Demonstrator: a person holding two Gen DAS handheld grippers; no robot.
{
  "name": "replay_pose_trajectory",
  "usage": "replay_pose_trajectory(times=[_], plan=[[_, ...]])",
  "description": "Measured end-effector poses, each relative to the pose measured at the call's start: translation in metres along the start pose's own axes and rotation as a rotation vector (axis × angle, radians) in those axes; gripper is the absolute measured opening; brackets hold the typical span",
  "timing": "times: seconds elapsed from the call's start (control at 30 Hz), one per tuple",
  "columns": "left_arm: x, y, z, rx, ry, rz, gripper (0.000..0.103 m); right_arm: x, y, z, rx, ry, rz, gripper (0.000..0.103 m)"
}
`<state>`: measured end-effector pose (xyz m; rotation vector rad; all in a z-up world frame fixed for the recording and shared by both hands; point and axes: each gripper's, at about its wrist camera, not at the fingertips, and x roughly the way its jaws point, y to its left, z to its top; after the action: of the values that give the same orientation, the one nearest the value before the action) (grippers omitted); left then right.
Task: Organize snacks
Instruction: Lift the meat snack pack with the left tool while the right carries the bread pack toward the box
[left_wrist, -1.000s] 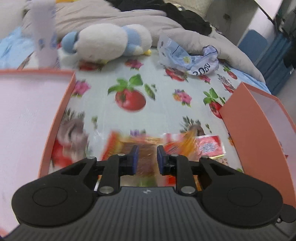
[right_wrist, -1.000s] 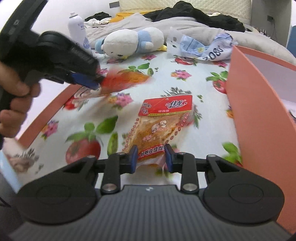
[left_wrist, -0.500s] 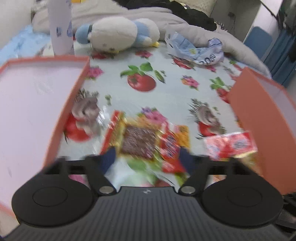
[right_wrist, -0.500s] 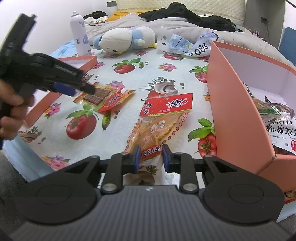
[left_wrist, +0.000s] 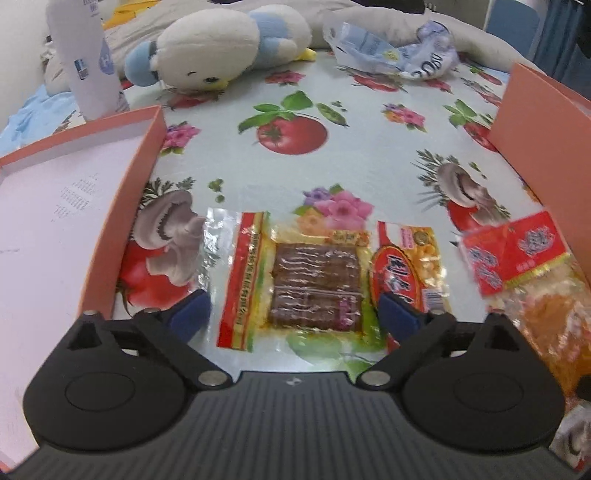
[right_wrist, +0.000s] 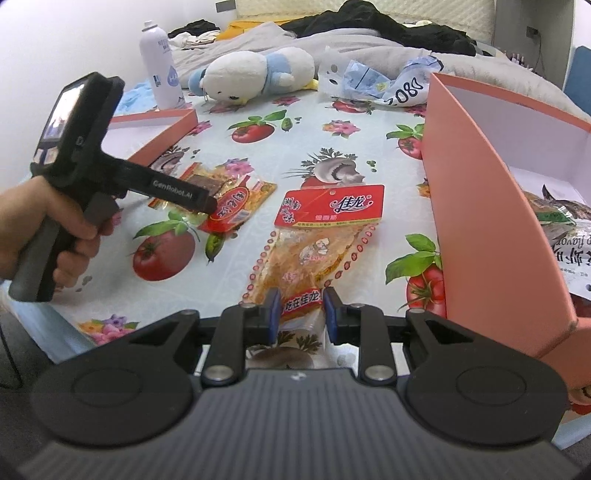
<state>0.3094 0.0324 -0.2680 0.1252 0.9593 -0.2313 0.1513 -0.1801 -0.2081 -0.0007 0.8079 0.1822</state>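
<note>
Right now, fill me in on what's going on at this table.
A person is sorting snack packets with two handheld grippers. The left gripper has just been opening; its jaws stand wide around the brown-centred yellow-and-red packet lying flat on the flowered tablecloth. The right gripper is clamped on the red-topped clear packet, beside the orange cardboard box.

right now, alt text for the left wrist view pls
The left gripper, its jaws just opened wide, hovers over a flat snack packet with a dark brown slab, lying on a fruit-print tablecloth. An orange box lid lies at left, a red-topped snack bag at right.
</note>
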Motion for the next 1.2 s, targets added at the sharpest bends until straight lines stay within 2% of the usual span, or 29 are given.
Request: replay_pose_trajectory(times=[0.07,0.23,0.4,0.6,0.87,1.2], plan=[[-0.004,-0.005,0.001,0.001,0.001,-0.014,0.077,0.002,-0.001,0.0,0.007,0.003,0.005,0.028],[-0.011,-0.017,-0.002,0.015,-0.009,-0.02,0.058,0.005,-0.001,0.002,0.018,-0.001,0.01,0.028],[-0.016,-0.018,-0.004,-0.015,-0.026,-0.023,0.056,-0.001,0.0,0.005,0.01,-0.016,0.009,0.027],[-0.039,-0.017,-0.007,-0.133,-0.055,-0.084,0.056,-0.016,-0.001,0.014,0.004,-0.053,0.004,0.025],[-0.113,-0.022,-0.013,-0.252,-0.155,-0.102,0.057,-0.043,0.0,0.021,0.015,-0.097,0.008,0.014],[-0.198,-0.042,-0.034,-0.328,-0.19,-0.107,0.057,-0.106,0.005,0.025,0.018,-0.175,-0.012,0.013]])
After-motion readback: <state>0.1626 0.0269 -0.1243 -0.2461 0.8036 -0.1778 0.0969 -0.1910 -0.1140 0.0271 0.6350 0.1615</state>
